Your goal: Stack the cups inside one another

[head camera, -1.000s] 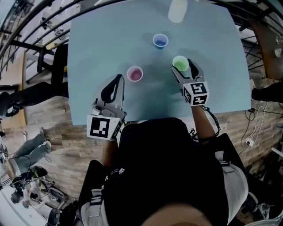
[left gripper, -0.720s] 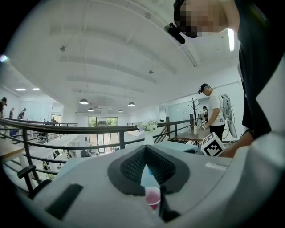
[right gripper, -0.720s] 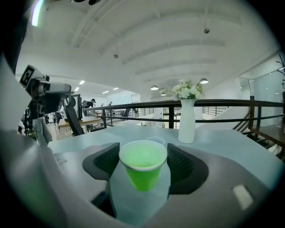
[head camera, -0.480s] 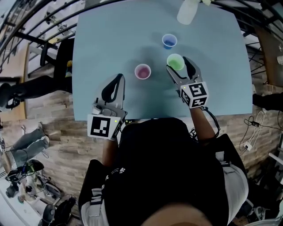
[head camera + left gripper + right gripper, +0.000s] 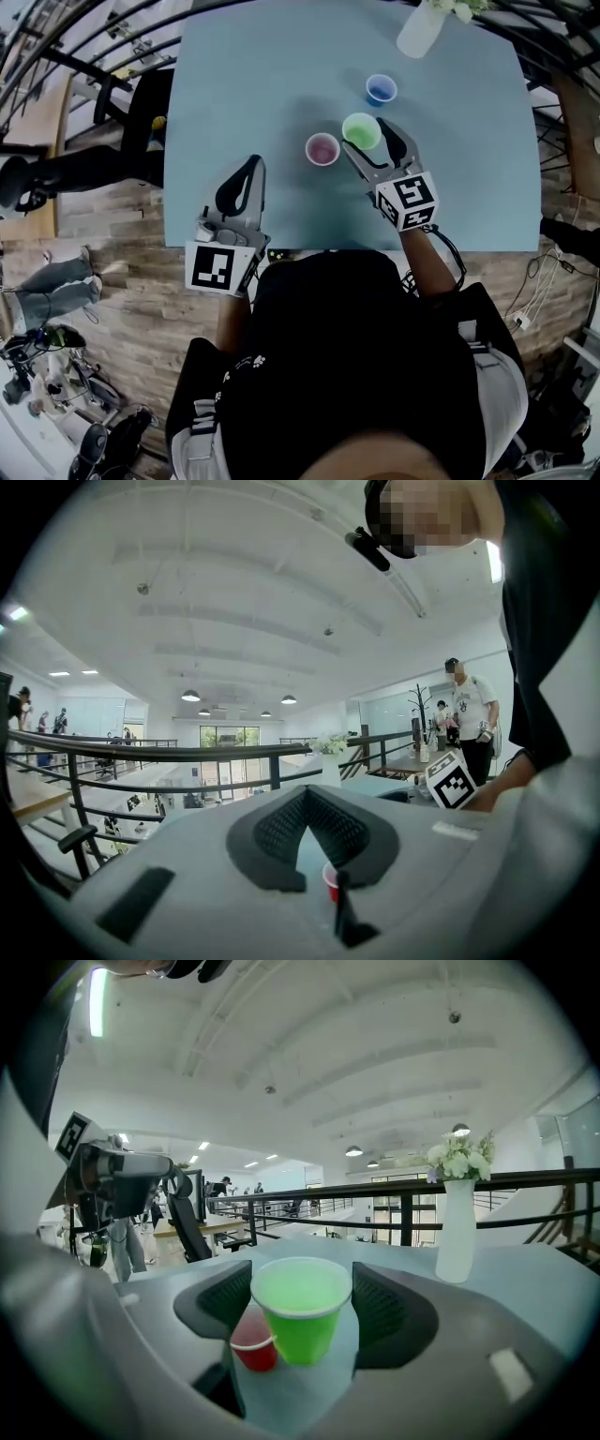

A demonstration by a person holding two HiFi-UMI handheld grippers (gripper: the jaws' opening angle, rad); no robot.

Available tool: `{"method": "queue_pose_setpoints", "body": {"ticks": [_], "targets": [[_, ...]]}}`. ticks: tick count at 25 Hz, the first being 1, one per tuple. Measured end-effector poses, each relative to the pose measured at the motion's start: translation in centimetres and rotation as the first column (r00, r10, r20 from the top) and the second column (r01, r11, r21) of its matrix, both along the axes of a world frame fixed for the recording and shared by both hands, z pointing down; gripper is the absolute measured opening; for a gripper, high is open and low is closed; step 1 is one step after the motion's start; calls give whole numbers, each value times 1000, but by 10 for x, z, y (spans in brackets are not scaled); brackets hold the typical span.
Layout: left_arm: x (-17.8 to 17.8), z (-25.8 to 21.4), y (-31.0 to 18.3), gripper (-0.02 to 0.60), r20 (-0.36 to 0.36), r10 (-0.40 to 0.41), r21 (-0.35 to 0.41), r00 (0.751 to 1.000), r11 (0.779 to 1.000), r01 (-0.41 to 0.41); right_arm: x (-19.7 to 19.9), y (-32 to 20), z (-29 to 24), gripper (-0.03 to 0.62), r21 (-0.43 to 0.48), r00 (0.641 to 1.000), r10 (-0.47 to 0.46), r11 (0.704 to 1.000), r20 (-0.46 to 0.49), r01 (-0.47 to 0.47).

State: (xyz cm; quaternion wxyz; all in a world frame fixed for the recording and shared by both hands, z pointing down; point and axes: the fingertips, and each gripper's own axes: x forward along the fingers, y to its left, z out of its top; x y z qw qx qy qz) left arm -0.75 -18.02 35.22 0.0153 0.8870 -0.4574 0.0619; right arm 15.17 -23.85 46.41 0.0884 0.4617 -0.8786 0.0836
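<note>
Pale blue table (image 5: 234, 84) over a wood floor, with a railing and an open hall beyond it. At the near edge, left of middle, the left gripper (image 5: 251, 169) lies over the tabletop with its jaw tips together and nothing between them. Its own view looks past them at the red cup (image 5: 322, 148), which is well apart from it.

That red cup stands upright and empty near the middle of the table. Just to its right is the green cup (image 5: 361, 130), upright, mouth up, clamped between the pads of the right gripper (image 5: 367, 139). The pads press on its sides below the rim. In the right gripper view its base looks clear of the table, and the red cup shows low and to the left behind it.

Farther toward the far edge and a little right, the blue cup (image 5: 381, 89) stands alone. A white vase (image 5: 418, 33) with flowers sits by the far right corner.

No cup is nested yet. The step in hand looks like carrying the green cup to the red one, the nearest. Next the green base needs to go squarely over the red mouth, with the cup kept upright, then straight down until it seats. Only then should the jaws part. The red cup looks light, so an off-centre descent could knock it over, and the idle left gripper could steady it
</note>
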Motion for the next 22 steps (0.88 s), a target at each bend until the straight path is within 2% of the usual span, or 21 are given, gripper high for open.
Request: {"method": "queue_pose_setpoints", "body": {"ticks": [15, 22], "targets": [[-37, -1, 1, -12, -6, -40, -3, 999, 999, 40, -64, 9, 1, 336, 1, 991, -137, 991, -4, 137], [-51, 0, 1, -12, -6, -63, -6, 998, 998, 63, -80, 9, 14, 336, -21, 987, -159, 987, -21, 159]]}}
